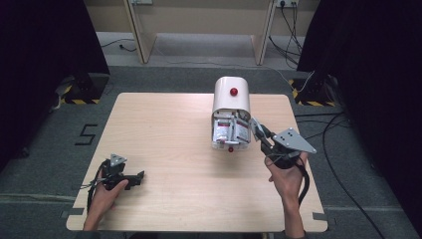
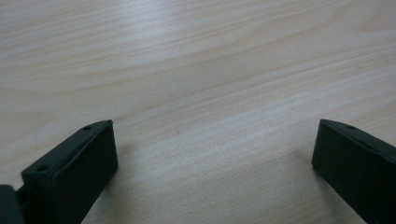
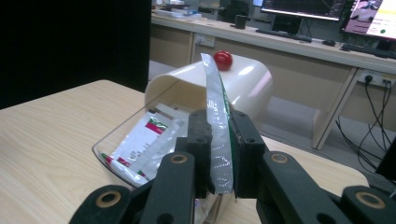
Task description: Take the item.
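Observation:
A cream bread-bin-style box [image 1: 231, 97] with a red knob [image 1: 233, 91] stands at the table's middle right, its front open. Several white, red and green sachets [image 1: 230, 130] lie in its clear tray. My right gripper [image 1: 256, 126] hovers at the box's right front corner, shut on a thin silver-green sachet [image 3: 218, 135] held edge-on between the jaws. In the right gripper view the box [image 3: 247, 81] and its sachets [image 3: 142, 140] sit just behind the jaws. My left gripper [image 1: 138, 178] rests low on the table's near left, jaws wide apart over bare wood [image 2: 215, 128].
The pale wooden table [image 1: 164, 134] has open room on its left half and front. Black curtains flank both sides. Cables [image 1: 333, 149] trail over the grey floor to the right. A desk with monitors [image 3: 303, 7] stands beyond the table.

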`<state>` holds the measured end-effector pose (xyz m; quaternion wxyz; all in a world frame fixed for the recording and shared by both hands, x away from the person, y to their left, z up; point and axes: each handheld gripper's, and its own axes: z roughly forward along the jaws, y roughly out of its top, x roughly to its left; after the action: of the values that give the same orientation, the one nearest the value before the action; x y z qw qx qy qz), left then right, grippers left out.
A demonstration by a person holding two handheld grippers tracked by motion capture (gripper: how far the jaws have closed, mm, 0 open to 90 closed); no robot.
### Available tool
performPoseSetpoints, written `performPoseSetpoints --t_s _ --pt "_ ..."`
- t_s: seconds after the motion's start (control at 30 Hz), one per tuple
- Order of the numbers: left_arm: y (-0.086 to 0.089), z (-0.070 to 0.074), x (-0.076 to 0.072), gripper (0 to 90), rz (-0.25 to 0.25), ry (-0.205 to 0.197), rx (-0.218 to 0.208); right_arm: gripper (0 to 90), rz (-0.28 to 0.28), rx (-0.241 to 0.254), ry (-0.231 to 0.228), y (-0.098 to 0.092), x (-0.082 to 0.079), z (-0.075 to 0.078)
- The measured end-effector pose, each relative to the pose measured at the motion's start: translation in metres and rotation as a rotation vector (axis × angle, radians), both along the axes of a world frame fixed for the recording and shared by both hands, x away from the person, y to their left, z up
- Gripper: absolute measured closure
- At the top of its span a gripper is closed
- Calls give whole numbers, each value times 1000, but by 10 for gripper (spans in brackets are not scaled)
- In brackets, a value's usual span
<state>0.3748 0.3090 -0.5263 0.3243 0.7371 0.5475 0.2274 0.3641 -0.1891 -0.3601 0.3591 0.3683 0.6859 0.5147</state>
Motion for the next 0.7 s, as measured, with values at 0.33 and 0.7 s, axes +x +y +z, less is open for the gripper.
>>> performPoseSetpoints --t_s 0.33,0.7 --pt "0 0 0 0 0 0 0 808 -68 30 -13 -31 -5 2" --pt "0 0 0 0 0 0 0 808 -114 25 23 -48 -1 -9"
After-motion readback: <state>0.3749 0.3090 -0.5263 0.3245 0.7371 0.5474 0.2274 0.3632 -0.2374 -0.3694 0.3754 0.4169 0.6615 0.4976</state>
